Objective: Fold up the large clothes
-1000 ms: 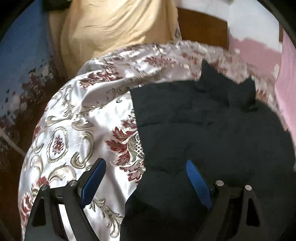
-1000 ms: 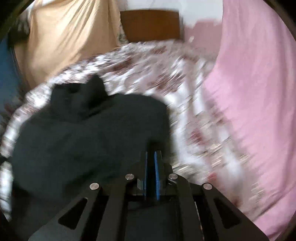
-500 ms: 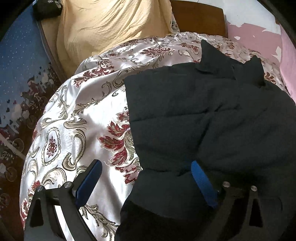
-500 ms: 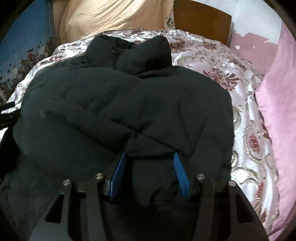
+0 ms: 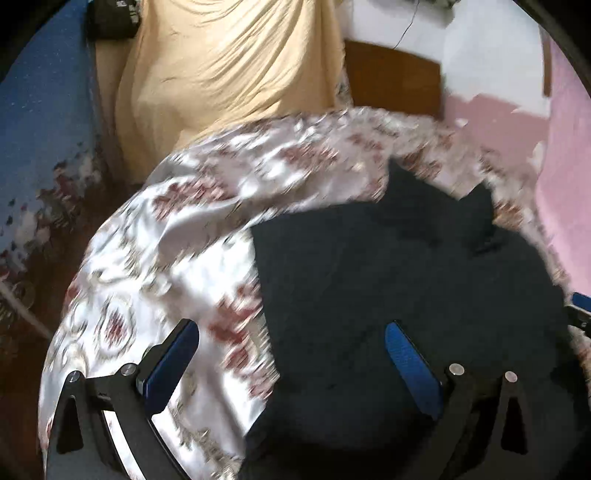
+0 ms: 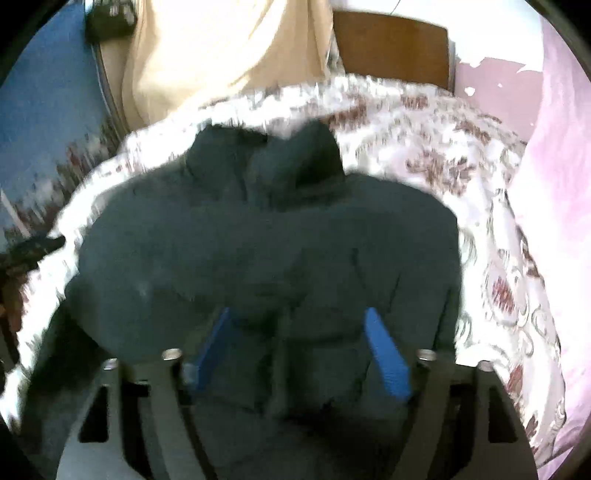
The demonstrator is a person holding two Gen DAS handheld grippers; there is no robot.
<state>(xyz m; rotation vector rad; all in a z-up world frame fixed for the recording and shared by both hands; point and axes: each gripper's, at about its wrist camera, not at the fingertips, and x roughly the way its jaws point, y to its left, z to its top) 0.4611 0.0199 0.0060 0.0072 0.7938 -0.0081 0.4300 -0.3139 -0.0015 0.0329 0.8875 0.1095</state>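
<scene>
Bedspread (image 5: 177,236): shiny white satin w/ red-and-gold floral scrolls, covers the bed; pattern smeared by blur in both views.
Headboard (image 6: 391,48): brown wood panel at far end of bed.
Yellow cloth (image 5: 229,74): tan-yellow sheet, draped in folds at far left of bed, beside the headboard.
Pink cloth (image 6: 554,184): pale pink fabric along right edge of bed.
Wall (image 5: 495,114): white above, pink below w/ chipped patches, behind the headboard.
Blue cloth (image 5: 44,122): blue w/ small white dots, red pattern lower down, left of bed.
Dark object (image 5: 110,18): black item, top left; too blurred to ID.
</scene>
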